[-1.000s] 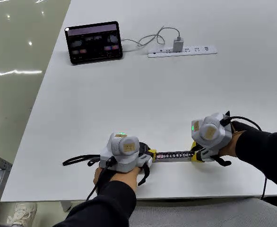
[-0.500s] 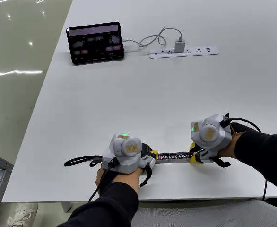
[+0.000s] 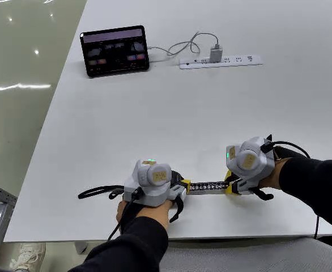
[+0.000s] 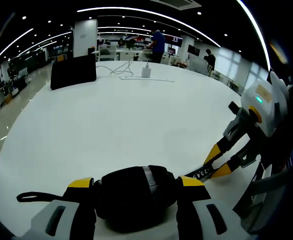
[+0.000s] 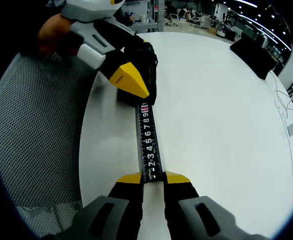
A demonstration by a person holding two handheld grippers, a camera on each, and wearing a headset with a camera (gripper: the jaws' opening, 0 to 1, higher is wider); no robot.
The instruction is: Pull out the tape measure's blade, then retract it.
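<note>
Blade (image 5: 147, 140): black digits 2 to 9 read clearly, counting up from my right gripper (image 5: 150, 177) toward the case (image 5: 145, 54). After the 9 comes a red-boxed figure I cannot read. Tablet (image 3: 114, 50) screen: lettering too small to read.

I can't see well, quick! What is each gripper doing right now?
Left gripper: shut on the tape measure case.
Right gripper: shut on the blade.
</note>
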